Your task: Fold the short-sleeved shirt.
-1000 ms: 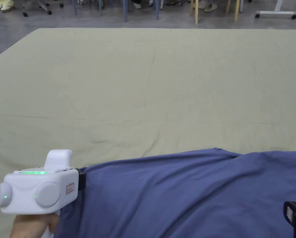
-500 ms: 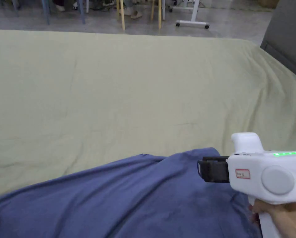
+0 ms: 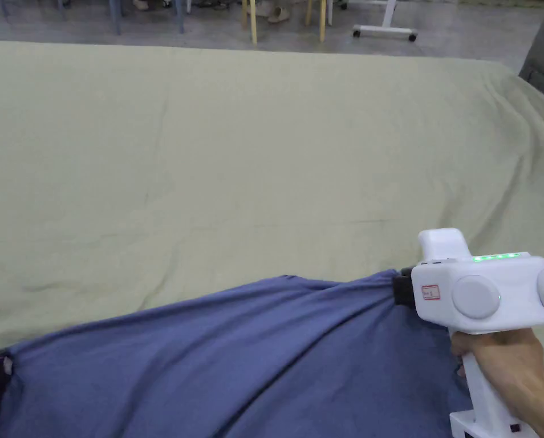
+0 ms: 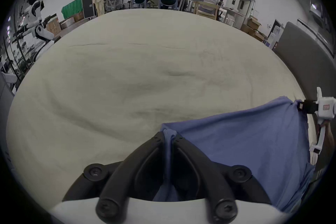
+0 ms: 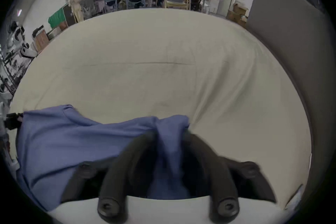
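Both tools clamped — left tool (image 4: pixel 169 134), right tool (image 3: pixel 402 287) — held apart.

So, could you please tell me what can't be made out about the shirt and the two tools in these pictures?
- Shirt: the head view's bottom edge cuts off its lower part, so sleeves, collar and any fold stay unseen.
- Right tool: its own view is motion-blurred, so how firmly the jaws press the cloth is unclear.
- Left tool: in the head view only a dark sliver shows at the left edge.
- Bed sheet: the shirt hides what lies under it.

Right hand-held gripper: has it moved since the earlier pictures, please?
Yes. Against the bed sheet, the right hand-held gripper has shifted slightly left and now pinches the shirt's corner.
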{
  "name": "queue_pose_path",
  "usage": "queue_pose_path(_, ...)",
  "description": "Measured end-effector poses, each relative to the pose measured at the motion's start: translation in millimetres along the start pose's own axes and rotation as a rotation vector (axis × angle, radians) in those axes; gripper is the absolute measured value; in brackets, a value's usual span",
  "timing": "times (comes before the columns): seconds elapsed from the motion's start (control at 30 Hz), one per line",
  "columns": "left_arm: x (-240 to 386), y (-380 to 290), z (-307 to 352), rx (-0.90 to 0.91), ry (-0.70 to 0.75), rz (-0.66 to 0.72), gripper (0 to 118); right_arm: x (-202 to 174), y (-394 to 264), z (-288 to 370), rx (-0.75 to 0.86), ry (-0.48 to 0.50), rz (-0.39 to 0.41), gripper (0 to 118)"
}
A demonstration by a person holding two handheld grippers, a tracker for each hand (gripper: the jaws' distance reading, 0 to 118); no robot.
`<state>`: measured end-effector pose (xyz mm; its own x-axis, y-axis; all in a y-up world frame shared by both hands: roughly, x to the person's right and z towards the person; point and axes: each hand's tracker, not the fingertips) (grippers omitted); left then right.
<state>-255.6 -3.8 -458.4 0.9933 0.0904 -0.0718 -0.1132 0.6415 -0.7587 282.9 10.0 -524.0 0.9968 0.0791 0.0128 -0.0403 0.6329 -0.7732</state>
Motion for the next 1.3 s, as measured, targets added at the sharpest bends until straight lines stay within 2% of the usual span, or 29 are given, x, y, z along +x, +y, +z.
queue_pose_path(0.03, -1.4, 2.7, 0.4, 0.014, 0.001, 0.000, 4, 5.3, -1.6, 2.7, 0.020, 0.038, -0.014, 6)
queue_pose_path(0.07, 0.0, 7.1, 1.4, 0.031, 0.029, -0.001, 4, 10.1, -2.7, 8.3, 0.025, 0.084, -0.084, 6)
queue_pose_path(0.1, 0.5, 10.1, 2.5, 0.048, 0.055, -0.004, 4, 11.7, -3.0, 12.8, 0.033, 0.054, -0.111, 6)
queue_pose_path(0.13, 0.2, 12.7, 3.8, 0.054, 0.044, 0.004, 4, 15.4, -3.2, 17.6, 0.043, 0.064, -0.126, 6)
queue_pose_path(0.3, 2.4, 25.7, 18.5, 0.104, 0.012, 0.000, 4, 18.5, -2.7, 49.9, 0.131, 0.072, -0.089, 6)
queue_pose_path(0.4, 6.0, 36.6, 31.4, 0.135, -0.009, 0.022, 4, 23.1, 1.1, 71.3, 0.170, 0.109, -0.141, 6)
queue_pose_path(0.47, 8.4, 41.3, 44.2, 0.154, -0.013, 0.025, 4, 26.2, 1.6, 86.8, 0.183, 0.101, -0.158, 6)
queue_pose_path(0.57, 11.8, 45.1, 66.7, 0.200, -0.020, -0.014, 4, 30.8, -1.6, 114.3, 0.213, 0.105, -0.159, 6)
queue_pose_path(0.7, 10.5, 40.7, 102.5, 0.234, -0.043, 0.003, 4, 35.3, -20.2, 156.6, 0.237, 0.113, -0.158, 6)
queue_pose_path(0.83, 13.1, 16.6, 147.7, 0.264, -0.070, -0.029, 4, 38.7, -56.5, 204.2, 0.248, 0.154, -0.163, 6)
queue_pose_path(0.97, 17.6, -24.0, 187.5, 0.265, -0.020, -0.106, 4, 35.2, -106.4, 241.8, 0.227, 0.157, -0.155, 6)
queue_pose_path(1.3, -3.8, -145.8, 255.2, 0.190, 0.008, 0.004, 4, 25.6, -244.1, 290.8, 0.087, 0.166, -0.231, 6)
